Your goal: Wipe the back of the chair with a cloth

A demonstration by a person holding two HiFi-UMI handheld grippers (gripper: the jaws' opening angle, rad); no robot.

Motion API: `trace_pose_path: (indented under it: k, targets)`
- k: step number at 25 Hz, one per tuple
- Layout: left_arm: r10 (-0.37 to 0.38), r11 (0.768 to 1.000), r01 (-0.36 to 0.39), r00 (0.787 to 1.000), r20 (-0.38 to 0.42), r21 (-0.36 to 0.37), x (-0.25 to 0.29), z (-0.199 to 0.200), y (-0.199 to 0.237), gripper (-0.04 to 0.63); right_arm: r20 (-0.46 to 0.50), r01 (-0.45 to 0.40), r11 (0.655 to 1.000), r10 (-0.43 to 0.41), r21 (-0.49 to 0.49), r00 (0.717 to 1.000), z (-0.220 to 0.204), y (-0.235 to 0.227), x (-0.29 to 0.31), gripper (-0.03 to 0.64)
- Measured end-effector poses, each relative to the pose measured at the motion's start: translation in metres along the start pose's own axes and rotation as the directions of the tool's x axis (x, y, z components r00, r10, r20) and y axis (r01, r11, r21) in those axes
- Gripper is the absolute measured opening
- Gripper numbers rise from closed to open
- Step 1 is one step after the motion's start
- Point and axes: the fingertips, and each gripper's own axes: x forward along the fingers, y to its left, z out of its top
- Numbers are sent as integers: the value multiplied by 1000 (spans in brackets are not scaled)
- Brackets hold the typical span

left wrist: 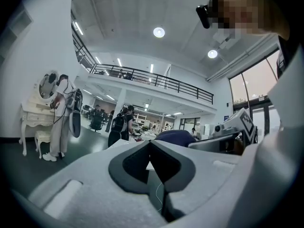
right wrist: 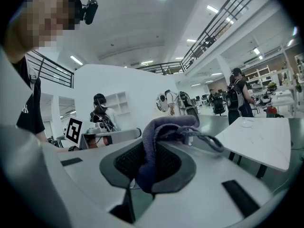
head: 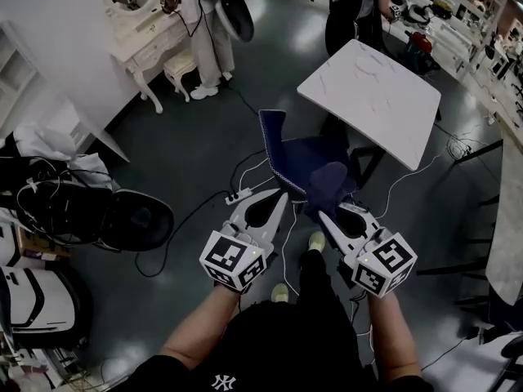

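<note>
A dark blue chair [head: 301, 155] stands on the grey floor ahead of me, its back [head: 273, 144] on the left side. My right gripper [head: 328, 214] is shut on a dark blue-purple cloth [head: 328, 181], which bunches over the chair's seat near its front edge. In the right gripper view the cloth [right wrist: 164, 129] drapes out of the jaws of the right gripper [right wrist: 151, 148]. My left gripper [head: 281, 196] is shut on nothing and hovers just in front of the chair's lower left side. In the left gripper view its tips [left wrist: 151, 143] meet, and the cloth [left wrist: 175, 136] shows beyond them.
A white marble-top table [head: 372, 96] stands right behind the chair. A power strip [head: 239, 195] and cables lie on the floor by the left gripper. A black office chair [head: 135, 219] sits at the left. A white vanity [head: 151, 39] with a person beside it is far back left.
</note>
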Motion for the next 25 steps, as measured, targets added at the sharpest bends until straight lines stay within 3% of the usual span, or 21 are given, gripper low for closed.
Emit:
trace_pose_path:
  k: [11, 17, 25]
  targets:
    - [100, 994, -99, 995, -20, 36, 127, 17, 112, 8, -70, -104, 994, 105, 15, 992, 38, -145, 113, 72]
    - [192, 981, -188, 979, -66, 51, 179, 14, 166, 8, -143, -171, 984, 177, 58, 974, 27, -220, 164, 72]
    - [231, 973, -229, 963, -139, 29, 206, -16, 255, 8, -218, -224, 967, 247, 123, 944, -14, -250, 263, 72]
